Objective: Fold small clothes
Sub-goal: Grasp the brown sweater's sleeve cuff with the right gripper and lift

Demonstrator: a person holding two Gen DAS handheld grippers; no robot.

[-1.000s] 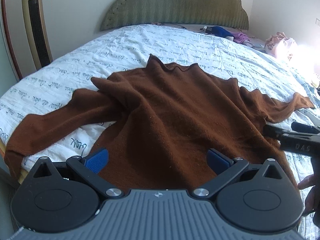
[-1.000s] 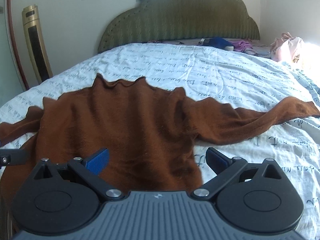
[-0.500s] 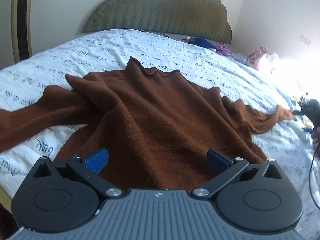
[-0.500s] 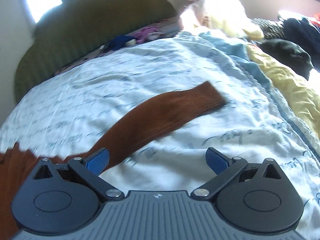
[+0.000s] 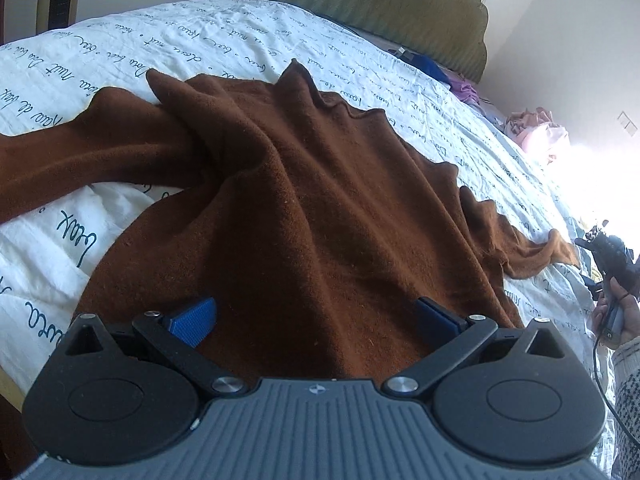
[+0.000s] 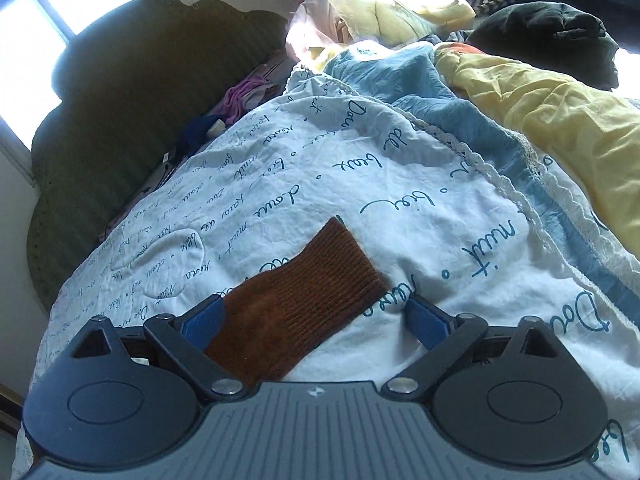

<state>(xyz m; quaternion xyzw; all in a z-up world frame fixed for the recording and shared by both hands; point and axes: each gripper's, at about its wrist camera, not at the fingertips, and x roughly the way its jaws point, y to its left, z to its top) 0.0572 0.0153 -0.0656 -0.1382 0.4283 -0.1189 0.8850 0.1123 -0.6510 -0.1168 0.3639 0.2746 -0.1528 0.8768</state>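
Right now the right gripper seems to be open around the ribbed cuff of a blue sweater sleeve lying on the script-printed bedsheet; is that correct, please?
Not quite: the sweater is brown, not blue. The right wrist view shows the ribbed cuff of the brown sweater lying on the script-printed bedsheet, between the open jaws of the right gripper, which have just been closing slightly without pressing on it.

A white bedsheet [image 6: 360, 200] printed with dark blue handwriting covers the bed, with a green scalloped headboard [image 5: 360, 4] behind it. Beside the sheet lie a blue blanket [image 6: 432, 92], a yellow cloth [image 6: 560, 120] and a black garment [image 6: 548, 36], and a window [image 6: 48, 20] shows at the upper left
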